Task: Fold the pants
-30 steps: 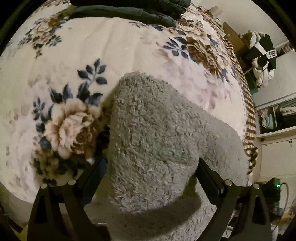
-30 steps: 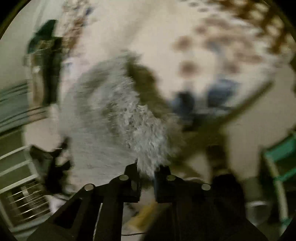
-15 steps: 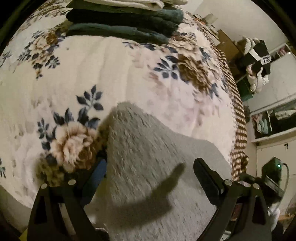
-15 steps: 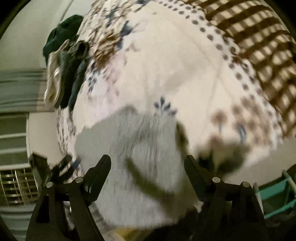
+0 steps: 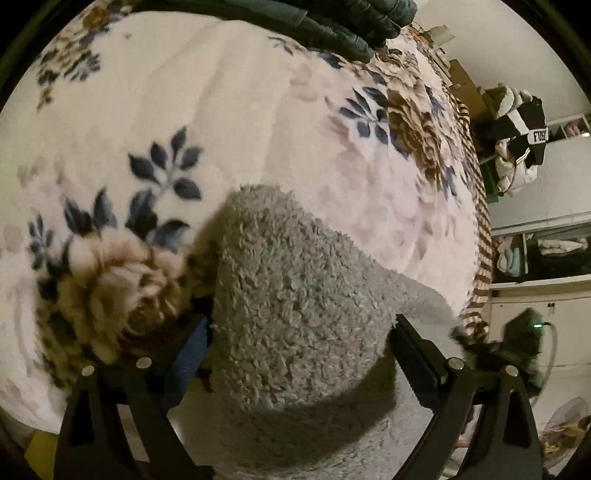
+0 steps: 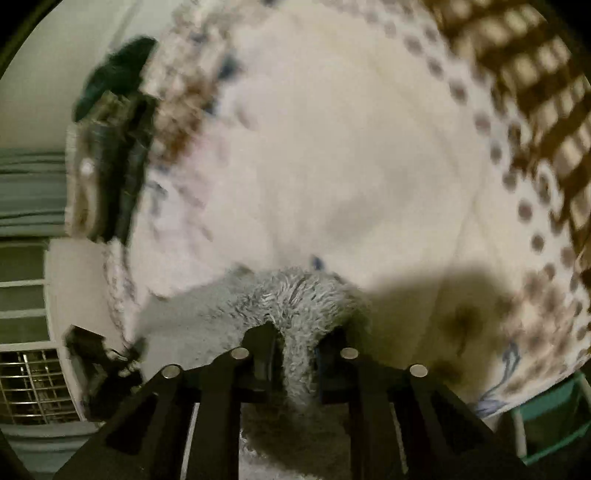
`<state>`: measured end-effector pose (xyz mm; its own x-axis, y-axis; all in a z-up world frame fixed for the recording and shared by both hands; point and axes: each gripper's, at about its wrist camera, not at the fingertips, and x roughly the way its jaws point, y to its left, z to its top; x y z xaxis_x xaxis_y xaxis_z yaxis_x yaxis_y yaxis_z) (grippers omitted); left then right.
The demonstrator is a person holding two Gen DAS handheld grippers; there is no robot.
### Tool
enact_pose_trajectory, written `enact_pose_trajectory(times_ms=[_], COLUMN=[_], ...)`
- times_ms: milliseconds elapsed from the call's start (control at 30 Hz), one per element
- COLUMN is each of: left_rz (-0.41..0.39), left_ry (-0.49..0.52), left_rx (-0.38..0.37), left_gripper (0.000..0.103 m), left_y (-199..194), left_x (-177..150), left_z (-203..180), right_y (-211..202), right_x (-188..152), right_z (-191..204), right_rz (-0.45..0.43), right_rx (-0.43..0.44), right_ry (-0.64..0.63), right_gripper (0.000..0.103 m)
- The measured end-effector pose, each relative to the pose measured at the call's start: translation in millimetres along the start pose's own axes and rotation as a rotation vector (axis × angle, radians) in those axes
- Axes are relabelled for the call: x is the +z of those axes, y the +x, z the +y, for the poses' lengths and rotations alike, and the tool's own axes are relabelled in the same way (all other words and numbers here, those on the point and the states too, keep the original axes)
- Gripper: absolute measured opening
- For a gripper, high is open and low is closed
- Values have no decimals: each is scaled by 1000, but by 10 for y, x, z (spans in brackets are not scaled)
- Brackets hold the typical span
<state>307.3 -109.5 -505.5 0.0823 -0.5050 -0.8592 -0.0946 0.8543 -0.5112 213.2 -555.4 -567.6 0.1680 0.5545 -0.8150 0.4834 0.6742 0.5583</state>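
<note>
Fuzzy grey pants (image 5: pixel 295 295) lie bunched on a floral cream blanket (image 5: pixel 221 110). My left gripper (image 5: pixel 299 339) is open, its two fingers spread wide on either side of a raised hump of the grey fabric. My right gripper (image 6: pixel 293 354) is shut on a fold of the same grey pants (image 6: pixel 295 306), which pokes up between its fingers. The rest of the pants is hidden below both grippers.
A stack of folded dark green clothes (image 5: pixel 332 22) lies at the blanket's far end, also in the right wrist view (image 6: pixel 110 122). Shelves and a cabinet (image 5: pixel 546 258) stand beyond the bed's striped edge. A teal frame (image 6: pixel 554 417) stands beside the bed.
My right gripper was open half a second ago and has now shut on a fold of the pants. My left gripper stays open and has moved closer over the fabric.
</note>
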Motion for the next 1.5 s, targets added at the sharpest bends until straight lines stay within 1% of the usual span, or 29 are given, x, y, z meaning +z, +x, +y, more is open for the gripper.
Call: enact_pose_trajectory(times_ms=[33, 67, 100, 133, 167, 200, 267, 300, 367, 467, 533, 567, 600, 633, 700, 733, 800, 900, 933, 967, 1000, 1033, 1067, 1100, 1133, 1200, 1233, 1367, 1500], left_rz=[-7, -18, -29, -40, -49, -53, -56, -53, -35, 3, 7, 14, 31, 55, 70, 78, 92, 87, 84, 77, 73, 67, 54, 39, 23, -2, -11, -38, -68], left_ry=[-5, -3, -1, -4, -13, -22, -34, -35, -34, -51, -45, -33, -27, -38, -56, -60, -73, -61, -62, -64, -66, -63, -48, -14, 4, 6, 6, 26, 19], left_rx=[-20, -42, -59, -98, -140, -176, -259, -266, -237, -216, -206, -192, -178, -200, -249, -264, -282, -283, -284, -284, -296, -303, -309, -327, -335, -373, -381, -401, -423], left_gripper=[97, 97, 97, 97, 97, 103, 103, 103, 103, 103, 103, 103, 103, 103, 103, 103, 103, 103, 103, 103, 103, 103, 101, 97, 87, 72, 68, 66, 66], left_y=[-48, -116, -187, -290, -365, -420, -486, -466, -355, -148, -61, -1, 51, 116, 171, 193, 201, 161, 160, 150, 133, 113, 73, 12, -14, -148, -213, -532, -958], left_x=[-19, -48, -81, -149, -208, -263, -434, -468, -584, -666, -662, -655, -650, -647, -645, -646, -651, -662, -658, -659, -659, -664, -677, -701, -730, -759, -767, -807, -750], left_z=[-11, -24, -34, -34, -23, -6, 52, 56, 127, 224, 272, 303, 330, 374, 425, 437, 424, 388, 384, 383, 376, 359, 328, 273, 197, 160, 143, -6, -183], right_y=[24, 17, -76, -154, -229, -299, -364, -333, -218, 160, 383, 506, 608, 643, 694, 683, 604, 567, 600, 638, 684, 692, 718, 714, 687, 604, 524, 92, -295], right_x=[-13, -27, -85, -122, -184, -272, -439, -551, -766, -990, -1052, -1055, -1046, -1033, -1021, -1029, -1040, -1019, -1000, -977, -950, -953, -949, -955, -970, -1002, -1021, -1061, -1027], right_z=[-6, 5, -41, -64, -78, -119, -231, -292, -366, -407, -372, -334, -287, -249, -153, -150, -100, 26, 22, 23, 55, 57, 91, 135, 175, 270, 302, 404, 800], right_rz=[25, 41, 33, 24, 19, 22, 38, 64, 110, 173, 176, 171, 159, 153, 144, 138, 109, 83, 78, 70, 58, 51, 49, 41, 32, 11, 5, -17, -26], right_rx=[-1, -8, 17, 50, 87, 116, 124, 137, 160, 219, 213, 225, 262, 272, 261, 281, 346, 308, 314, 318, 288, 261, 236, 233, 232, 222, 222, 219, 241], right_ry=[4, 3, -5, -8, -9, -6, 7, 20, 32, 52, 34, 29, 33, 29, -7, -2, 10, -32, -13, 0, -7, -15, -23, -25, -29, -50, -56, -104, -129], right_gripper=[45, 75, 86, 99, 100, 100, 100, 100, 100, 100, 100, 101, 102, 103, 103, 103, 99, 99, 95, 81, 72, 58, 49, 44, 38, 35, 34, 32, 32])
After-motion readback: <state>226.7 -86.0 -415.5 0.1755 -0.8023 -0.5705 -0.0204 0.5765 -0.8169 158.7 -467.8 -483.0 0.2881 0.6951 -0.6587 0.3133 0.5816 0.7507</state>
